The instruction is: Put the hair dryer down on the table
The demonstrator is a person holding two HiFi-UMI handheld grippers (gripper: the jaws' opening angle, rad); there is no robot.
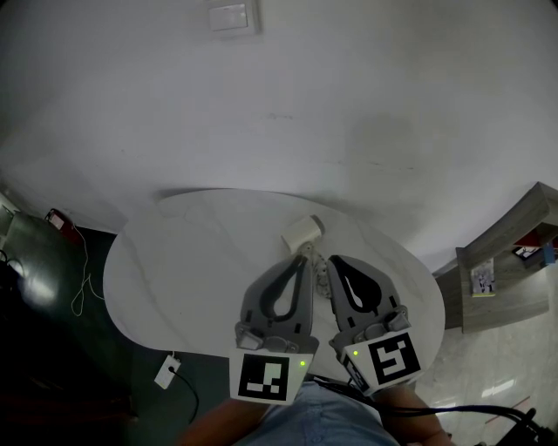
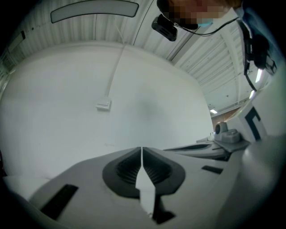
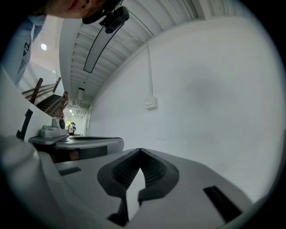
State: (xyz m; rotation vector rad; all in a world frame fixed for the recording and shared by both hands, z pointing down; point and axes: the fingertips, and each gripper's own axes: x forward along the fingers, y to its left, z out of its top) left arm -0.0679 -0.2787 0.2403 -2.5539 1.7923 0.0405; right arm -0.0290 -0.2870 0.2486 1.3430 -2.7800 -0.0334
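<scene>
A cream-white hair dryer (image 1: 302,233) lies on the round white table (image 1: 183,261), its barrel just beyond the two gripper tips and its lower part hidden behind them. My left gripper (image 1: 305,258) hangs shut with nothing in it, its tips close to the dryer. My right gripper (image 1: 332,260) sits beside it, shut and empty too. In the left gripper view the left gripper (image 2: 141,148) has its jaws pressed together against the white wall. The right gripper view shows the right gripper (image 3: 140,150) the same way. Neither gripper view shows the dryer.
A wall switch (image 1: 232,16) sits high on the white wall behind the table. On the dark floor to the left lie a white plug adapter (image 1: 167,370) with a cable and a red item (image 1: 59,219). A wooden shelf (image 1: 514,261) stands at the right.
</scene>
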